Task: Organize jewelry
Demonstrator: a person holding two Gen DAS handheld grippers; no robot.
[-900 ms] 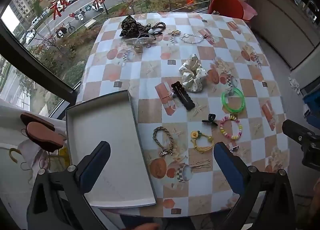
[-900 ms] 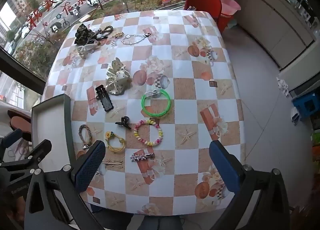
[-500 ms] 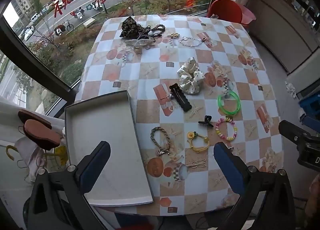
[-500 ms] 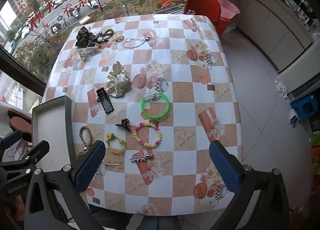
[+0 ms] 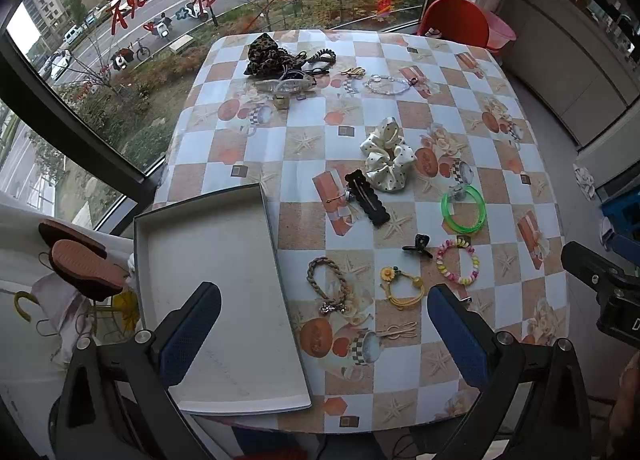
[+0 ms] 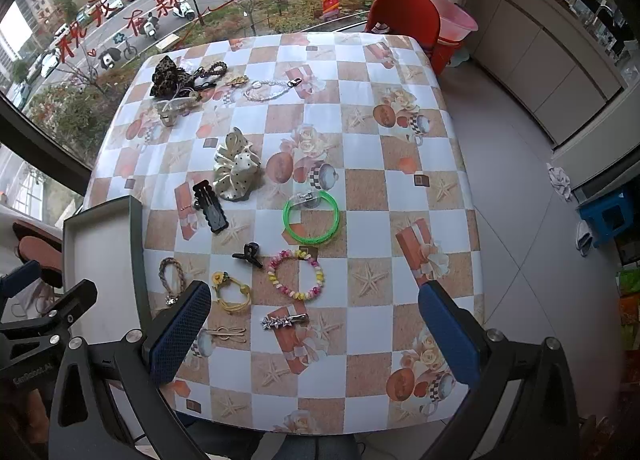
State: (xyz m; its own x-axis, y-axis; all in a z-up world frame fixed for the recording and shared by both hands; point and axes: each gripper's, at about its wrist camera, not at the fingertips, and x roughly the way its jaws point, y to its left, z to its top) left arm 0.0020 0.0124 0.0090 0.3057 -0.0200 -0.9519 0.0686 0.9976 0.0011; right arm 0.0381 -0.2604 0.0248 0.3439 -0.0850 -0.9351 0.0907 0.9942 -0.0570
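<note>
Jewelry lies spread over a checkered tablecloth. Near the front are a braided bracelet point(image 5: 325, 280), a yellow flower hair tie point(image 5: 403, 286), a pastel bead bracelet point(image 6: 296, 274), a green bangle point(image 6: 311, 217), a small black claw clip point(image 6: 248, 254), a star hair clip point(image 6: 284, 320) and a black barrette point(image 5: 368, 198). A cream dotted scrunchie point(image 5: 388, 156) sits mid-table. An empty grey tray point(image 5: 216, 300) lies at the table's left edge. My left gripper point(image 5: 324, 336) is open, high above the tray's right rim. My right gripper point(image 6: 316, 336) is open, high above the front of the table.
A heap of hair things with a leopard scrunchie point(image 5: 266, 54) and a clear bead chain point(image 5: 386, 84) lies at the far side. A red chair point(image 6: 404, 16) stands beyond the table. A window runs along the left, cabinets along the right.
Both grippers have drawn back and up a little, so the table looks slightly smaller. Nothing on the table has moved.
</note>
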